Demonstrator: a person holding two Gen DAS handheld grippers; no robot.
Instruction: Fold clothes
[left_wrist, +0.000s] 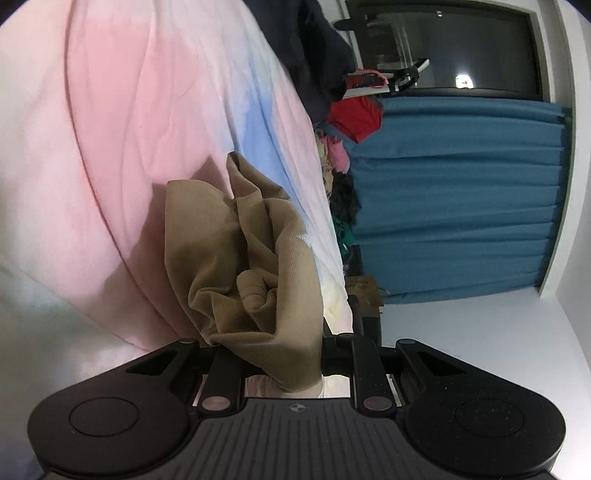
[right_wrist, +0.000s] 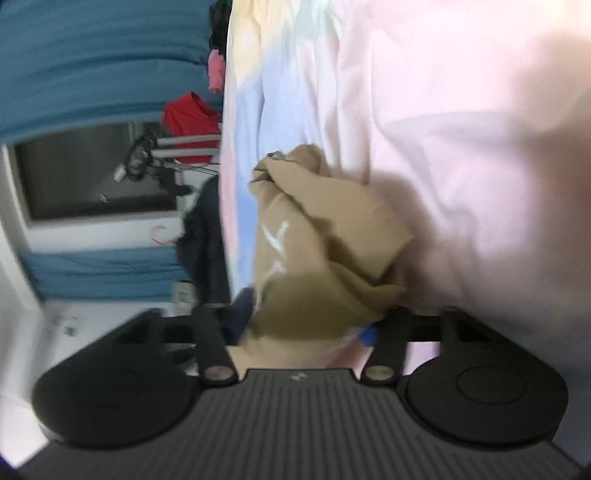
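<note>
In my left gripper (left_wrist: 266, 354) I hold a crumpled tan garment of ribbed knit fabric (left_wrist: 240, 251). My fingers are closed on a bunch of its cloth, and the rest of the garment lies in folds over the pastel bed sheet of pink, blue and white (left_wrist: 129, 129). The garment is near the edge of this bed, where a pile of dark and red clothes (left_wrist: 347, 122) stands before a blue curtain (left_wrist: 461, 192).

My right gripper (right_wrist: 310, 325) also has the same tan garment between its fingers; they seem clamped on another bunch, but the picture is blurred, so I judge this and do not see it sharply. A white mark (right_wrist: 277, 236) shows on the cloth there.

I think the step in hand is the lifting and opening of the garment, not yet any fold. The next move calls for pulling my two grippers apart, so the cloth stretches flat, and then laying it smooth on the bed.
</note>
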